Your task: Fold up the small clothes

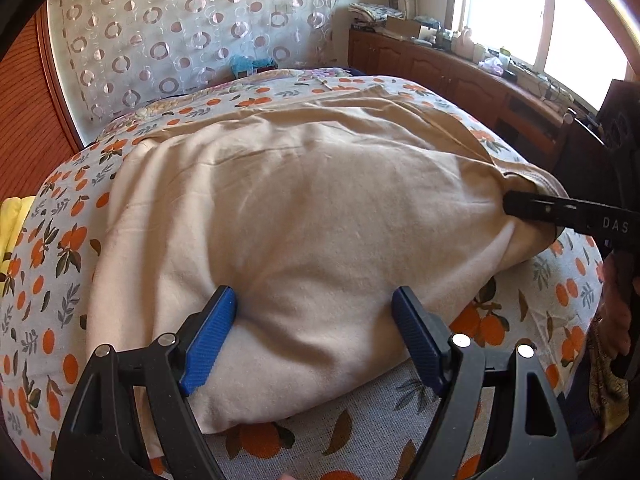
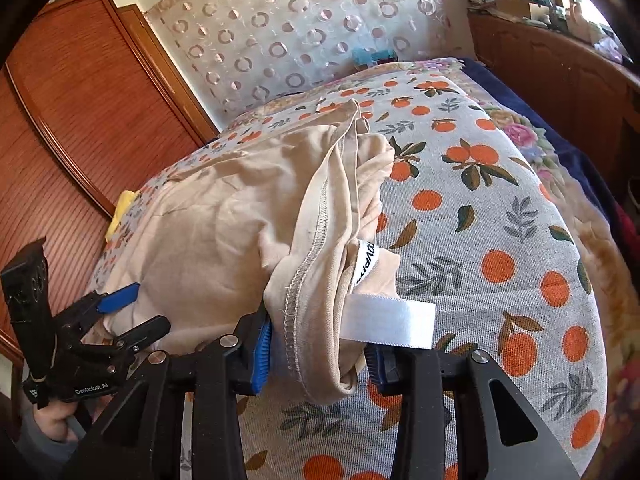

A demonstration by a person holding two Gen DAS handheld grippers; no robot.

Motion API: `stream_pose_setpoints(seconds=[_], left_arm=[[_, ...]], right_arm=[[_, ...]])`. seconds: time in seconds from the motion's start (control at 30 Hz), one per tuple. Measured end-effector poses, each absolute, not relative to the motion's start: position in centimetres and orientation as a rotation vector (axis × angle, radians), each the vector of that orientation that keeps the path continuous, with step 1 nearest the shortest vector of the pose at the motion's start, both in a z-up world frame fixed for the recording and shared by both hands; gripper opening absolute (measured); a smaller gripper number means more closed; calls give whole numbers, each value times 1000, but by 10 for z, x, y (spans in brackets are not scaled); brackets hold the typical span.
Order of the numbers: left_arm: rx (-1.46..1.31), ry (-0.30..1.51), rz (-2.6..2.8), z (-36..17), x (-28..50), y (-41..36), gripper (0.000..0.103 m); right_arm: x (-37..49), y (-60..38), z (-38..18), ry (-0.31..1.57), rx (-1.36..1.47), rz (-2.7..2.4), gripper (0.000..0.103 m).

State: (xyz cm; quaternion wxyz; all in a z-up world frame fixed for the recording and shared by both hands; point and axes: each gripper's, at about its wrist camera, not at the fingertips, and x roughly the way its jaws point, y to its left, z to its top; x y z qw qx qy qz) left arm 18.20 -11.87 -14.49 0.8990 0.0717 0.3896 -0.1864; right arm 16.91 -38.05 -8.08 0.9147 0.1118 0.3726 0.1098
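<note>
Left wrist view: beige garment (image 1: 288,208) lies spread across the bed (image 1: 60,248), over an orange-print sheet. Left gripper (image 1: 314,308) has its blue fingers (image 1: 212,332) spread wide, straddling the near hem w/ cloth between them; the left finger presses a dent into the fabric, the right one sits on top, so nothing is pinched. Near corner of the garment disappears behind the black finger frames. Right gripper (image 1: 516,204) pokes in from the right edge at the garment's far corner; only one black finger shows, the rest is cut off by the frame.

Right wrist view: right gripper (image 2: 320,352) is clenched on a bunched-up edge of the garment (image 2: 208,232), stitched hem and a white satin label (image 2: 388,322) draped across the fingers. A second small tag carries print, too curled to read. Right finger is mostly hidden under the label. Left gripper (image 2: 132,312) shows at lower left w/ a hand (image 2: 60,416) under it, partly cut off. Something yellow (image 2: 124,204) peeks out at the bed's far-left edge, can't tell what it is.
</note>
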Motion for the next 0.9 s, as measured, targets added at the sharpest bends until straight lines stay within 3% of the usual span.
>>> stream_pose_setpoints(seconds=[0.03, 0.07, 0.17, 0.57, 0.77, 0.9], left_arm=[[149, 807, -386, -145, 181, -119, 81], [147, 808, -390, -145, 181, -118, 81], [126, 815, -402, -141, 180, -112, 81], [-39, 731, -267, -100, 128, 20, 81], [-80, 740, -171, -110, 107, 75, 81], [-96, 746, -153, -115, 106, 91, 81]], right_arm=[[170, -379, -80, 767, 222, 225, 35], [170, -377, -78, 764, 212, 235, 20], [171, -370, -63, 739, 184, 244, 13], [197, -236, 35, 574, 51, 508, 10], [184, -136, -1, 714, -55, 752, 10], [179, -124, -34, 808, -81, 761, 10]])
